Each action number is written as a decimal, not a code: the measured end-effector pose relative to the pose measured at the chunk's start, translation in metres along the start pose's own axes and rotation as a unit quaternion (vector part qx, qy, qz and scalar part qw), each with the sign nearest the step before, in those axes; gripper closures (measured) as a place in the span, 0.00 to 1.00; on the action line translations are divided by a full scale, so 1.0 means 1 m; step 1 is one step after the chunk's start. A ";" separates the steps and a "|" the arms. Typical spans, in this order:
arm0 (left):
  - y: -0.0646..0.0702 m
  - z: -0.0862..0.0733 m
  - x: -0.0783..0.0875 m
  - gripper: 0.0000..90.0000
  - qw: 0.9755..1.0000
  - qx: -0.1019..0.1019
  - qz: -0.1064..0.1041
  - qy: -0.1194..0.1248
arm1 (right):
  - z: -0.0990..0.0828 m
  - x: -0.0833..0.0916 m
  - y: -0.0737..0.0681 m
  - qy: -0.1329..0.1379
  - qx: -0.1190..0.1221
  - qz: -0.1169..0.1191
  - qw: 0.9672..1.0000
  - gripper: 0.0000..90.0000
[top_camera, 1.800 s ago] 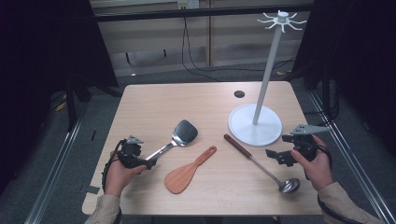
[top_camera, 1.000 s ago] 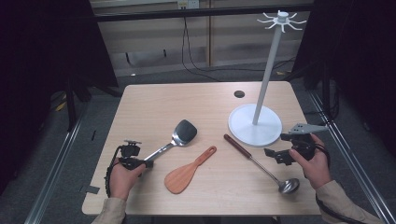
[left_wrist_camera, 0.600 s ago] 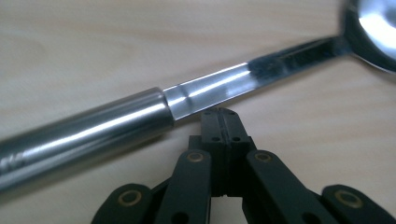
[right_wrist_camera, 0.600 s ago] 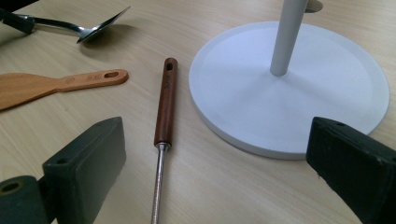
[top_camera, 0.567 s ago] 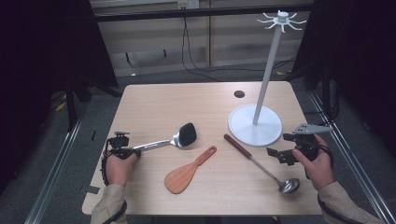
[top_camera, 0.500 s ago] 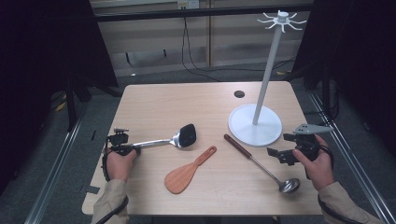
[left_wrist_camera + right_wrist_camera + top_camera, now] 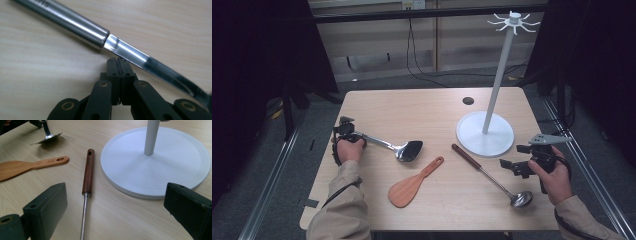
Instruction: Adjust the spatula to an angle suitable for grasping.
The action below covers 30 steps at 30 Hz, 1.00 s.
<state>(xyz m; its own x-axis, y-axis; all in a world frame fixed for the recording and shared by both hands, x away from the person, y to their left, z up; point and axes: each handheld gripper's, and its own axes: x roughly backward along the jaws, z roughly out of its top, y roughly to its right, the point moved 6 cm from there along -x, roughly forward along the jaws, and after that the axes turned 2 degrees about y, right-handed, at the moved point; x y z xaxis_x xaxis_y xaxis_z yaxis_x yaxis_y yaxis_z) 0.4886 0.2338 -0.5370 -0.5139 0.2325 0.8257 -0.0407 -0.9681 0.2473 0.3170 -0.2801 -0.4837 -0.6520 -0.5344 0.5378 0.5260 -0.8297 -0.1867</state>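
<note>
The steel spatula [image 7: 398,148], its handle end hiding under the left gripper [image 7: 346,131], is lying beside the wooden spatula [image 7: 414,183], that gripper's jaws shut empty against the shaft.

Probably a lab: black curtains [image 7: 257,75], a metal frame rail [image 7: 422,12] and cables [image 7: 422,65] surround the table [image 7: 422,107].

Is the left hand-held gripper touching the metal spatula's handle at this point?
Touching. In the left gripper view the left hand-held gripper, jaws closed together, has its tips against the flat shiny stem of the metal spatula, with no gap between them.
</note>
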 end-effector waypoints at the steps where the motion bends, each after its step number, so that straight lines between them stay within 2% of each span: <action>1: 0.003 0.003 -0.002 0.98 1.000 -0.001 0.000 -0.003 | 0.000 0.000 0.000 0.000 0.000 0.000 1.000 0.05; 3: 0.011 0.010 -0.009 0.96 1.000 -0.014 0.001 -0.005 | -0.001 0.001 0.001 0.001 0.001 0.002 1.000 0.05; 4: 0.011 0.010 -0.009 0.96 1.000 -0.014 0.001 -0.005 | -0.001 0.001 0.002 0.001 -0.001 0.001 1.000 0.05; 11: 0.042 0.022 -0.026 0.93 0.999 -0.039 -0.011 -0.007 | -0.002 0.001 0.002 0.000 -0.003 0.002 1.000 0.05; 13: 0.054 0.025 -0.032 0.92 0.998 -0.061 -0.018 -0.009 | -0.001 0.001 0.001 0.001 0.000 0.003 1.000 0.05; 14: 0.054 0.025 -0.032 0.92 0.998 -0.061 -0.018 -0.009 | -0.001 0.001 0.001 0.001 0.000 0.003 1.000 0.05; 15: 0.061 0.026 -0.035 0.92 0.998 -0.066 -0.019 -0.010 | -0.001 0.001 0.000 0.002 -0.001 0.002 1.000 0.05; 18: 0.076 0.029 -0.041 0.90 0.996 -0.082 -0.030 -0.014 | 0.000 0.000 0.000 0.001 -0.001 0.003 1.000 0.05; 20: 0.088 0.030 -0.045 0.89 0.994 -0.102 -0.037 -0.019 | -0.001 -0.001 0.000 -0.001 0.001 0.006 1.000 0.05; 22: 0.092 0.030 -0.046 0.89 0.993 -0.109 -0.037 -0.022 | -0.001 -0.001 0.000 -0.002 0.001 0.006 1.000 0.05; 23: 0.101 0.029 -0.049 0.89 0.991 -0.124 -0.043 -0.023 | -0.001 -0.001 0.000 0.000 0.002 0.007 1.000 0.05; 26: 0.107 0.028 -0.050 0.87 0.990 -0.131 -0.051 -0.025 | -0.001 -0.001 -0.001 -0.002 0.002 0.008 1.000 0.05; 29: 0.114 0.025 -0.049 0.86 0.987 -0.148 -0.056 -0.034 | -0.001 -0.002 -0.001 -0.002 0.002 0.009 1.000 0.05; 30: 0.115 0.025 -0.049 0.84 0.986 -0.153 -0.050 -0.031 | -0.001 -0.002 -0.001 -0.002 0.003 0.009 1.000 0.05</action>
<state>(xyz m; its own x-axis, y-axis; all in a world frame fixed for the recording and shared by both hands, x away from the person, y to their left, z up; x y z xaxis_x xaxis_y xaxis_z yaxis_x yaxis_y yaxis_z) 0.5303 0.1138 -0.5362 -0.4409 0.3239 0.8371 -0.3508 -0.9206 0.1715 0.3171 -0.2784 -0.4850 -0.6396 -0.5488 0.5382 0.5411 -0.8188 -0.1919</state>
